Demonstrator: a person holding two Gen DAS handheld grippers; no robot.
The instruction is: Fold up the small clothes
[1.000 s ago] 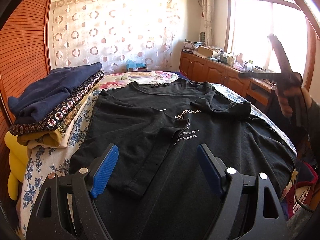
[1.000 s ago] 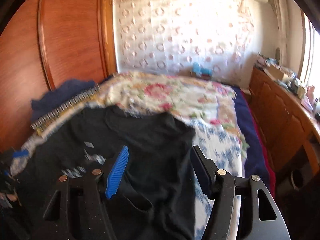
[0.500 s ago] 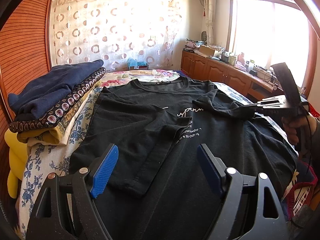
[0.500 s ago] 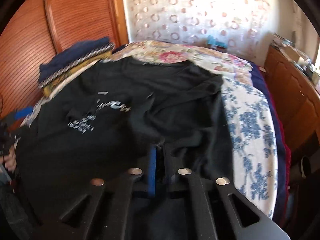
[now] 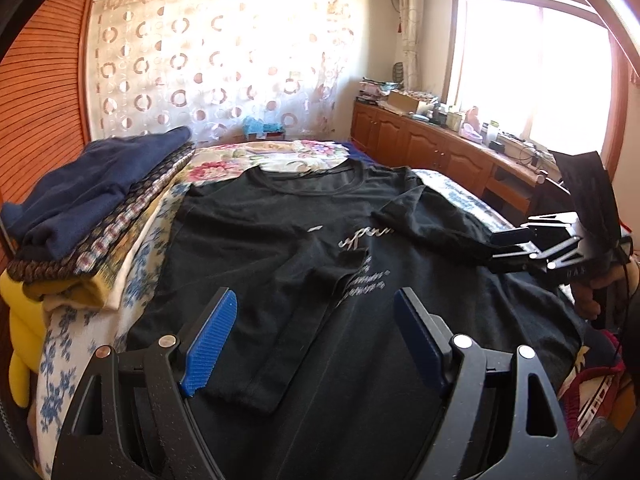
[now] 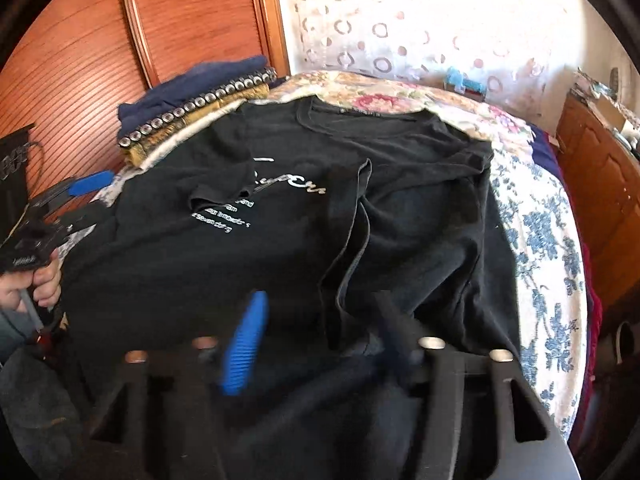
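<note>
A black T-shirt (image 5: 280, 240) with white lettering lies spread on the bed, both sleeves folded in over the chest. It also shows in the right wrist view (image 6: 280, 248). My left gripper (image 5: 316, 340) is open and empty, above the shirt's lower left part. My right gripper (image 6: 320, 332) is open, blurred, low over the shirt's right side near the folded sleeve edge (image 6: 352, 240). The right gripper also shows in the left wrist view (image 5: 508, 248), over the shirt's right edge.
A stack of folded clothes (image 5: 92, 208) with a navy garment on top sits at the left of the bed. The floral bedspread (image 6: 540, 240) shows along the right side. A wooden cabinet (image 5: 432, 152) with clutter stands under the window. A wooden wardrobe (image 6: 180, 32) is at the left.
My right gripper came down to the shirt's right side, was shut half a second ago and has now opened. My left gripper stayed open and nearly still.
</note>
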